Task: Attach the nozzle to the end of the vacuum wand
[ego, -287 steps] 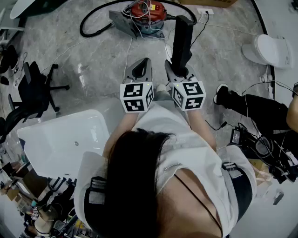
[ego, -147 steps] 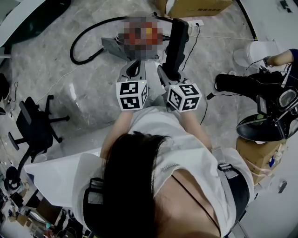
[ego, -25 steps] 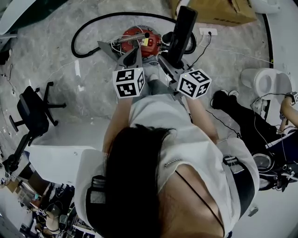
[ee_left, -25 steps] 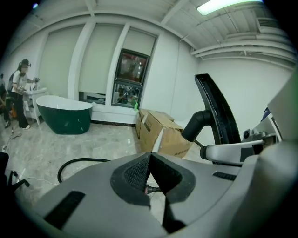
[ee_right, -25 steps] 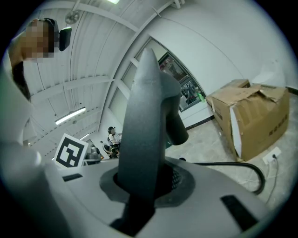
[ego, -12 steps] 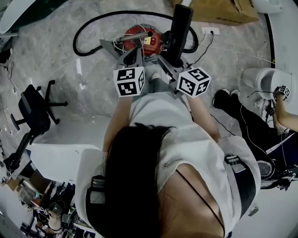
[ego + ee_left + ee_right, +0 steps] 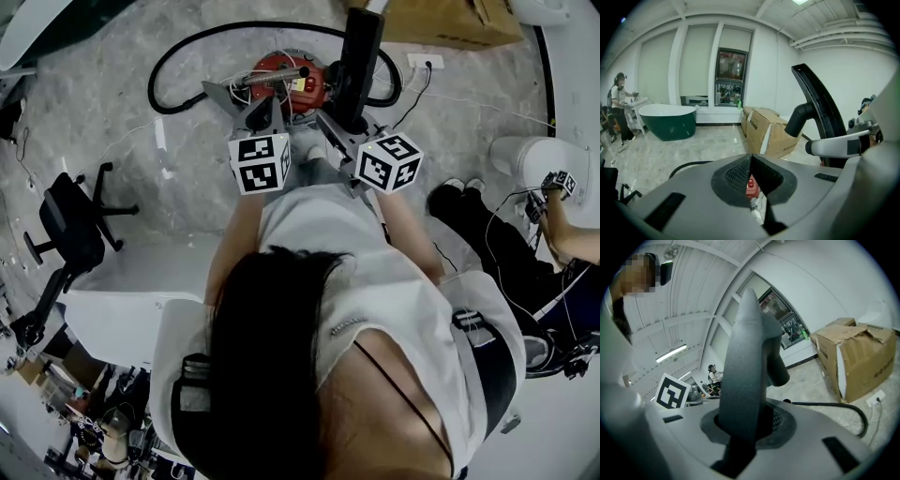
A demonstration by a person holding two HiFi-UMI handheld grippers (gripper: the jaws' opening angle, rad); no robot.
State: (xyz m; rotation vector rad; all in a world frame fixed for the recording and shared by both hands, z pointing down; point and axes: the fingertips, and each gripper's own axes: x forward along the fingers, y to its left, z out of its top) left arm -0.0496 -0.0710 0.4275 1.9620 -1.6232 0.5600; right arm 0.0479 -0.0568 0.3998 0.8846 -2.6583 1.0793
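1. Count: one left gripper [image 7: 265, 103], one right gripper [image 7: 349, 122], one black floor nozzle [image 7: 359, 61], one red vacuum cleaner [image 7: 281, 75], one black hose [image 7: 178, 44]
2. Nozzle clamped in right gripper, just right of the cleaner; long axis near upright, top leaning away from the person toward the cardboard box [image 7: 450, 19]
3. Left gripper jaws together, nothing between
4. Versus a second ago: nozzle leans less rightward; both grips unchanged
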